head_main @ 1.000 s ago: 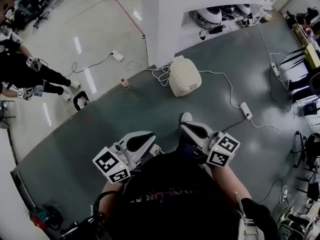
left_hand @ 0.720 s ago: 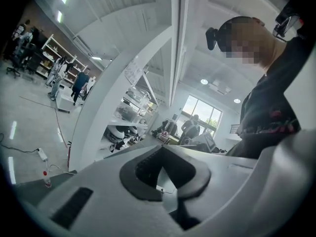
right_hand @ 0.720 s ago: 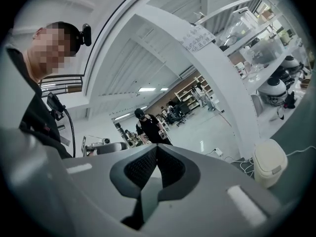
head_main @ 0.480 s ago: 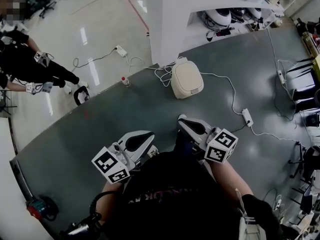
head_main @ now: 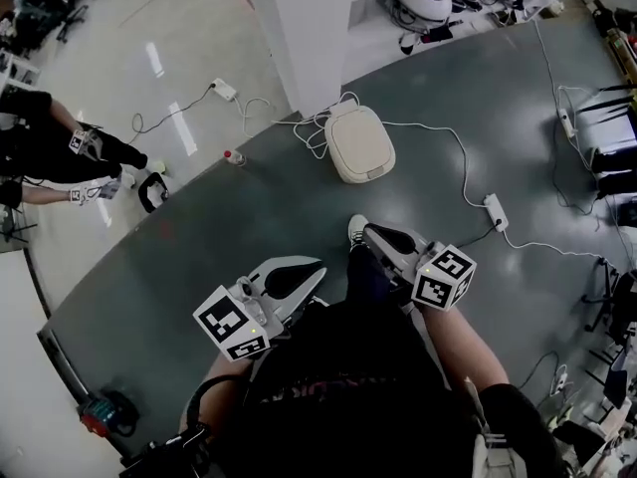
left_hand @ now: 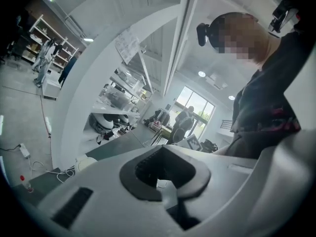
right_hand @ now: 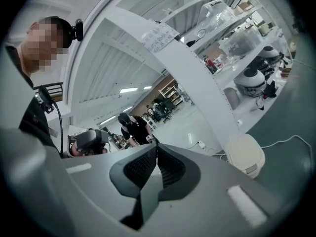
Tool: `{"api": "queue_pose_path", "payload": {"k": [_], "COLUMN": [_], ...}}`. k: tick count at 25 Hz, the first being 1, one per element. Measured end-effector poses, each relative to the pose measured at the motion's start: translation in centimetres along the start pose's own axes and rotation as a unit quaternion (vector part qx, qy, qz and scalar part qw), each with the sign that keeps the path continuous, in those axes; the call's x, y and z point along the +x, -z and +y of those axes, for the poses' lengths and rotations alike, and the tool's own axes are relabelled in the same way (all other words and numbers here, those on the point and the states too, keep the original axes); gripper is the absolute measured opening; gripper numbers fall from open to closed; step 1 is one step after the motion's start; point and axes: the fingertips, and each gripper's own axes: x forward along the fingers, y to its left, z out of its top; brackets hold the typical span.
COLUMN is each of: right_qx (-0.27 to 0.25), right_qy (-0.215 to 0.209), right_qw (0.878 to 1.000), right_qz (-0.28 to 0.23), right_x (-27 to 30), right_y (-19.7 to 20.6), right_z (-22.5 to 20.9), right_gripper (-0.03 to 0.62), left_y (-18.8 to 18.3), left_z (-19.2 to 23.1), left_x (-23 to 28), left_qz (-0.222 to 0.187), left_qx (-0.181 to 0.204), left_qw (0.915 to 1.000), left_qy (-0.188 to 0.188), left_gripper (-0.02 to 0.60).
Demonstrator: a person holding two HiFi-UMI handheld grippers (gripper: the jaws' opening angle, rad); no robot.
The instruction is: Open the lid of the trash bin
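Observation:
The trash bin [head_main: 359,142] is a cream box with its lid down, standing on the dark grey floor ahead of me by a white pillar. It also shows at the right of the right gripper view as the bin [right_hand: 245,154], and small and low at the left as the bin [left_hand: 84,163]. Both grippers are held at waist height, well short of it. My left gripper [head_main: 299,277] has its pads apart and nothing between them. My right gripper [head_main: 383,239] has its pads together along a line, just starting to part, and holds nothing.
White cables [head_main: 438,152] run past the bin to a power strip [head_main: 494,210]. The white pillar [head_main: 299,28] stands just behind it. A small red-capped bottle [head_main: 232,156] sits to the left. A person [head_main: 50,157] stands at far left; chairs [head_main: 607,137] at right.
Both grippers have been carried forward toward the bin, which now sits a little higher and nearer the middle of the head view. Its lid is still down.

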Motion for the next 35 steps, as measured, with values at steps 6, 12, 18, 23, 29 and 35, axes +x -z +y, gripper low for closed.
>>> {"api": "queue_pose_path", "payload": {"k": [6, 12, 18, 23, 29, 35], "right_qx": [0.047, 0.086, 0.128, 0.229, 0.303, 0.348], "right_qy": [0.068, 0.134, 0.186, 0.230, 0.273, 0.303], "right_qw": [0.997, 0.987, 0.974, 0.945, 0.912, 0.887], "right_qz": [0.003, 0.004, 0.030, 0.045, 0.038, 0.034], "right_x": [-0.7, -0.5, 1.6, 3.1, 4.7, 6.2], "right_y": [1.4, 3.3, 7.1, 12.7, 16.9, 19.4], "right_z": [-10.1, -19.7, -29.6, -37.0, -43.1, -47.8], "right_gripper": [0.025, 0.046, 0.100, 0.125, 0.137, 0.138], "left_y": [1.2, 2.5, 3.9, 7.2, 10.7, 13.1], "left_z": [2.5, 4.1, 6.4, 7.7, 8.3, 9.7], "left_x": [5.8, 10.3, 14.0, 15.3, 15.5, 16.2], "left_qz": [0.051, 0.091, 0.102, 0.151, 0.183, 0.201], "left_qx": [-0.013, 0.001, 0.003, 0.009, -0.036, -0.070], "left_qw": [0.9979, 0.9938, 0.9912, 0.9848, 0.9794, 0.9749], "left_qy": [0.037, 0.065, 0.085, 0.084, 0.078, 0.067], "left_gripper": [0.000, 0.000, 0.000, 0.000, 0.000, 0.000]}}
